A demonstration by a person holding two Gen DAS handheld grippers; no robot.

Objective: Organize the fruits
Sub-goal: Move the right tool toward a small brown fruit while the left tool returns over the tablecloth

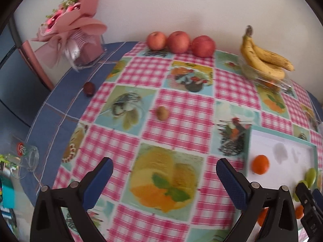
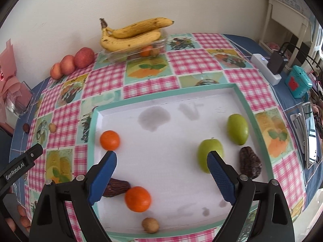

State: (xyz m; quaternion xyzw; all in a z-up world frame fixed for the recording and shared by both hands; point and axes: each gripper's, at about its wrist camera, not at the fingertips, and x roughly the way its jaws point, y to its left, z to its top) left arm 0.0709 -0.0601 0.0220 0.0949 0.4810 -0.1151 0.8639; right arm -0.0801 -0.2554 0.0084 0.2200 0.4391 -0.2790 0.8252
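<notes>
My right gripper (image 2: 161, 157) hangs open above the white tray (image 2: 260, 121), nothing between its fingers. In the tray lie two oranges (image 2: 110, 140) (image 2: 137, 199), two green fruits (image 2: 210, 153) (image 2: 237, 129), two dark dates (image 2: 250, 164) (image 2: 117, 187) and a small brown longan (image 2: 150, 224). My left gripper (image 1: 164, 164) is open over the checkered cloth, left of the tray (image 1: 282, 141). On the cloth ahead of it sit a small brown fruit (image 1: 162, 113) and a dark red one (image 1: 88, 88). Three apples (image 1: 178, 42) line the wall.
Bananas (image 1: 264, 60) rest on a clear container (image 2: 139, 52) at the back. A bouquet (image 1: 70, 20) stands back left, and a glass mug (image 1: 26, 157) lies on its side at the left edge. A power strip (image 2: 266, 68) and a teal box (image 2: 298, 82) sit right.
</notes>
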